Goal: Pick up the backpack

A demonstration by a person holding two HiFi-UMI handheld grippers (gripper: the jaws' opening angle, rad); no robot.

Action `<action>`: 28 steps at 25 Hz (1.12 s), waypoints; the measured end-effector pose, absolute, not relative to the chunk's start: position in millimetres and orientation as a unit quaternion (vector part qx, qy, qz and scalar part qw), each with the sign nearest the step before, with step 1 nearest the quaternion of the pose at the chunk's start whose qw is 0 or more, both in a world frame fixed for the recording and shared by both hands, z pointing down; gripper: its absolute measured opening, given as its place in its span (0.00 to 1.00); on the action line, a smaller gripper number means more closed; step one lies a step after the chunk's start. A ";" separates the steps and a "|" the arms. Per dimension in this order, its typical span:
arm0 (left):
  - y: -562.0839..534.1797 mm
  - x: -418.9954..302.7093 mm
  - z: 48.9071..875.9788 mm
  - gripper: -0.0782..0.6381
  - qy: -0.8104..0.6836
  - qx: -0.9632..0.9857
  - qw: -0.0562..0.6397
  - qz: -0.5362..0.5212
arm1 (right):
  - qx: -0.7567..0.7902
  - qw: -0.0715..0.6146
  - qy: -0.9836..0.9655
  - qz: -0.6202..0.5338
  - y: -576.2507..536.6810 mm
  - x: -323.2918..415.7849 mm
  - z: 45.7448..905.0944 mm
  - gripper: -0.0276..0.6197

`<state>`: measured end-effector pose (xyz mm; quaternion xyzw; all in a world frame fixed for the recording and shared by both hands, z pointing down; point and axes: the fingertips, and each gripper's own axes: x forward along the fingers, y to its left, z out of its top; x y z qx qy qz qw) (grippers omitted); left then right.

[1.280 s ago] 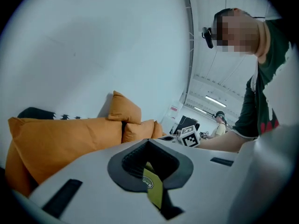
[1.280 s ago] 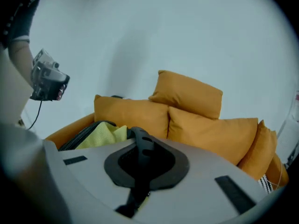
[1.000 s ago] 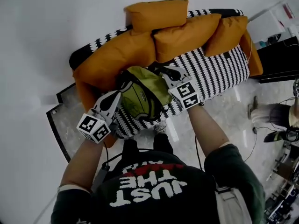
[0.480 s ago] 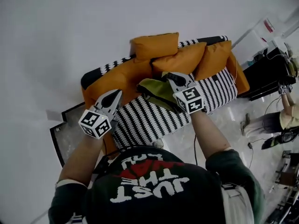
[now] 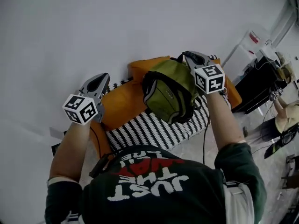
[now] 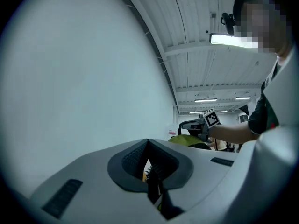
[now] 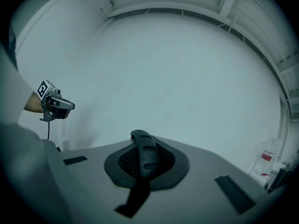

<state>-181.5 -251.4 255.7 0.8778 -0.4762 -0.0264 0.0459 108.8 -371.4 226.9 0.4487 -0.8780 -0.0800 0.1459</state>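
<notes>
The green backpack (image 5: 170, 94) with black trim hangs in the air above the sofa, clear of the seat. My right gripper (image 5: 188, 56) is above it, shut on its black top handle (image 7: 142, 155), which runs between the jaws. In the left gripper view the backpack (image 6: 187, 140) shows small under the right gripper (image 6: 183, 125). My left gripper (image 5: 99, 77) is raised to the left, apart from the backpack. Its jaws stand together with nothing between them (image 6: 148, 146), and only a thin slit behind the tips shows the sofa below. The right gripper view catches the left gripper (image 7: 70, 105) against the wall.
Below stands a sofa (image 5: 154, 129) with a black-and-white zigzag seat and orange cushions (image 5: 119, 101), against a white wall. A black cabinet (image 5: 254, 85) is at the right, with another person (image 5: 286, 120) beside it. Cables lie on the glossy floor.
Both grippers have risen a long way. The backpack has come up off the sofa seat and now hangs from the right gripper. The left gripper has come away from the backpack's side.
</notes>
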 end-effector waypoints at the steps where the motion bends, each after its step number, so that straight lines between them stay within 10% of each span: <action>1: -255.0 -178.3 231.4 0.12 -0.479 0.877 0.039 -0.025 | 0.450 0.138 -0.878 -0.083 -375.7 118.6 200.6 0.09; 15: -265.1 -200.6 86.9 0.12 -0.477 0.877 -0.029 -0.044 | 0.451 0.083 -0.872 -0.171 -409.4 123.4 -39.0 0.09; 28: -231.5 -225.0 116.5 0.12 -0.490 0.869 -0.042 -0.055 | 0.467 0.062 -0.862 -0.189 -395.5 130.7 -58.1 0.09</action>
